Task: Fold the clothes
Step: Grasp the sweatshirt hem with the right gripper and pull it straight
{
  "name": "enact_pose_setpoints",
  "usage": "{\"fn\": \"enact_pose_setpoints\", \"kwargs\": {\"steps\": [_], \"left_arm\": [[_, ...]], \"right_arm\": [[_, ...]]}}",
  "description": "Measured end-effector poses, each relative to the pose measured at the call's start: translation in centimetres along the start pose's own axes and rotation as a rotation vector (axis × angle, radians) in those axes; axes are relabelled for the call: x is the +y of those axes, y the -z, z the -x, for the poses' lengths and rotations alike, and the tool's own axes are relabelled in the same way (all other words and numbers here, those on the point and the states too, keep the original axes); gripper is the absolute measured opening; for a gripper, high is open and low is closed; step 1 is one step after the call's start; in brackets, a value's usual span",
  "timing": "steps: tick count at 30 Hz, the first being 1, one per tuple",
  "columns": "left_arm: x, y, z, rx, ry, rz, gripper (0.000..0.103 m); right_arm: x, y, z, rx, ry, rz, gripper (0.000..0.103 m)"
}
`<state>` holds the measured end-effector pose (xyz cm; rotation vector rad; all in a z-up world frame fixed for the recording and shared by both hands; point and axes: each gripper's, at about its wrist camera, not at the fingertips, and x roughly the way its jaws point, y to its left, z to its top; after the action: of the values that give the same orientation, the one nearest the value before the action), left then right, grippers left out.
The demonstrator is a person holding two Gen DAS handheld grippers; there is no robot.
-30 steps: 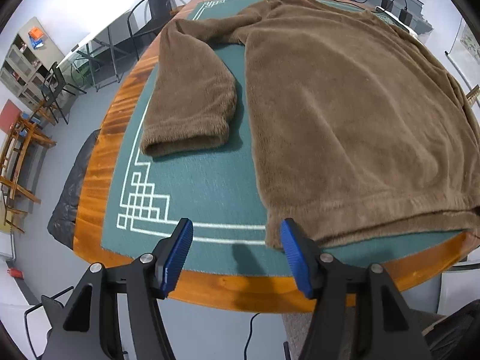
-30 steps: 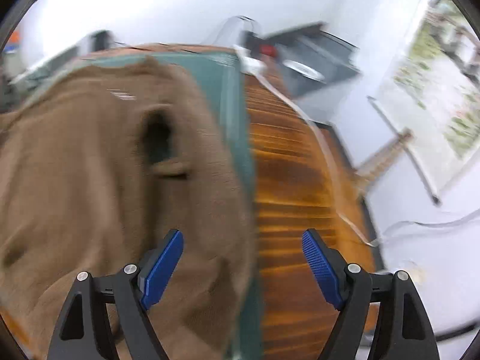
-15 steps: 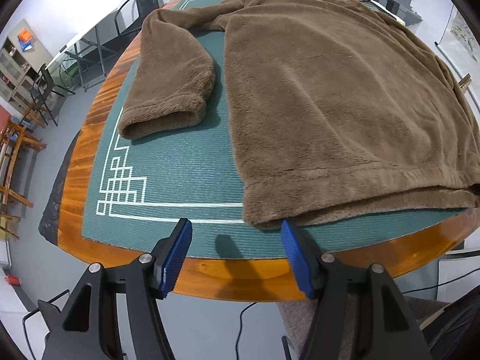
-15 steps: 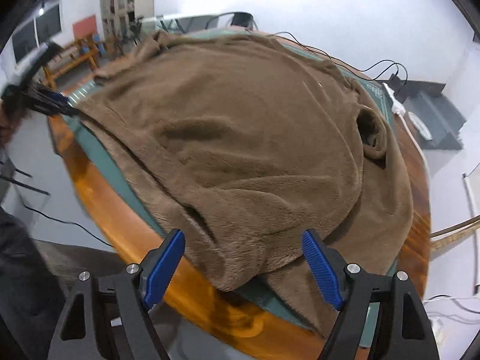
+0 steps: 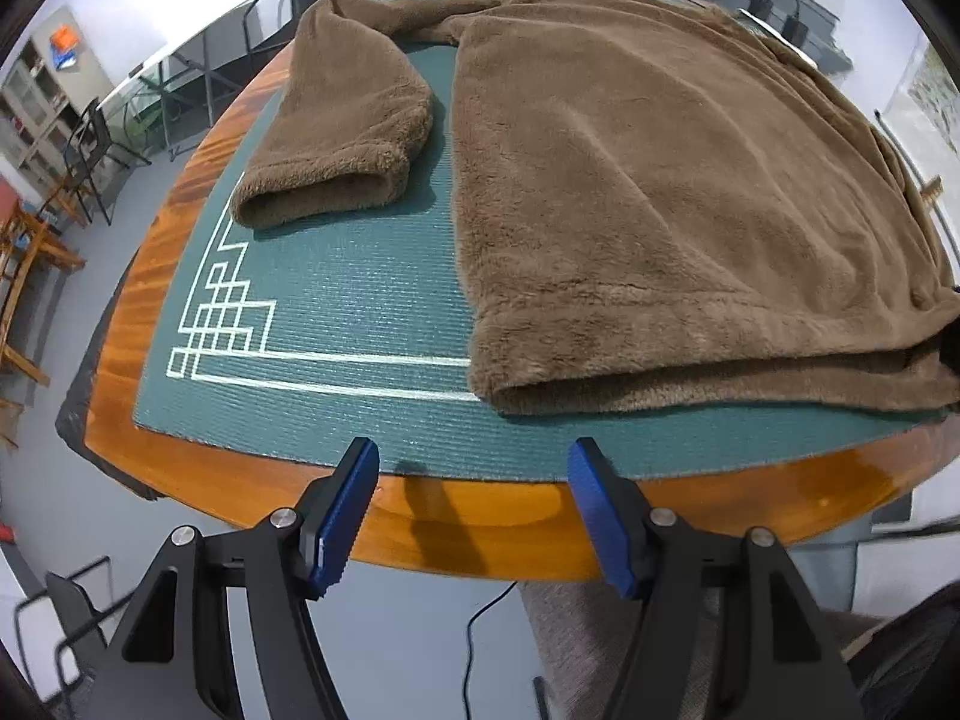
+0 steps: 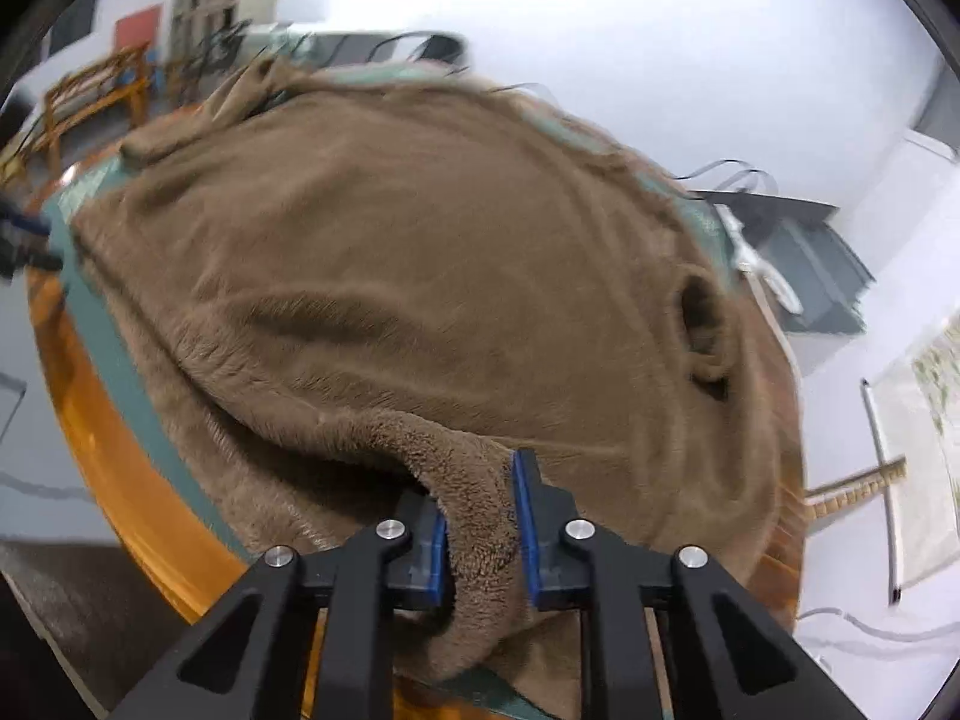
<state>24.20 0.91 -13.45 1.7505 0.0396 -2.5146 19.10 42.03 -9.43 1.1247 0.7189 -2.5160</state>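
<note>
Left wrist view: off table (image 5: pixel 480 516) near edge, steeply downward toward 12 o'clock. Right wrist view: close above sweater (image 6: pixel 420 276) hem, facing 12 o'clock. Shared: sweater body, table.

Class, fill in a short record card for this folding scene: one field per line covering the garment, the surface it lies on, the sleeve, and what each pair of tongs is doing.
garment: brown fleece sweater, spread flat
surface: green mat on a wooden table
sleeve: left sleeve lies beside the body, cuff toward the table's near edge
left tongs: opening, nothing between the pads, above the table edge near the hem corner
right tongs: closing on a bunched fold of the sweater's edge
</note>
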Motion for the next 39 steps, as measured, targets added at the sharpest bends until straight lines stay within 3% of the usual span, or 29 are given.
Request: {"fn": "enact_pose_setpoints", "kwargs": {"steps": [5,11,13,17,20,24,29,34,39], "left_arm": [[-0.1,-0.7,-0.7,-0.012,0.068,0.084,0.070],[-1.0,-2.2,-1.4,-0.032,0.113,0.145,0.070],[-1.0,-2.6,-1.7,-0.043,0.089,0.170,0.070],[0.2,-3.2,-1.1,-0.090,-0.027,0.241,0.070],[2.3,-3.1,1.9,-0.180,-0.030,0.295,0.070],[4.0,-2.6,5.7,-0.263,-0.064,0.275,0.070],[5.3,-1.3,4.6,-0.207,-0.096,0.218,0.071],[3.9,-0.8,1.0,-0.108,-0.096,0.155,0.070],[2.5,-0.7,-0.4,-0.066,-0.105,0.027,0.071]], "right_arm": [[-2.4,-0.1,1.8,-0.034,0.066,-0.092,0.017],[-2.2,0.0,2.2,-0.024,0.081,-0.100,0.017],[-2.2,0.0,2.3,-0.028,0.091,-0.104,0.017],[-2.7,-0.3,2.8,-0.046,0.125,-0.141,0.017],[-3.2,-0.5,3.9,-0.062,0.123,-0.175,0.017],[-1.5,-0.3,5.3,-0.059,0.090,-0.130,0.017],[0.4,2.1,3.1,0.038,-0.006,-0.140,0.017],[0.9,4.6,0.2,0.140,-0.051,-0.159,0.017],[0.3,5.4,-0.3,0.169,-0.147,-0.162,0.019]]}}
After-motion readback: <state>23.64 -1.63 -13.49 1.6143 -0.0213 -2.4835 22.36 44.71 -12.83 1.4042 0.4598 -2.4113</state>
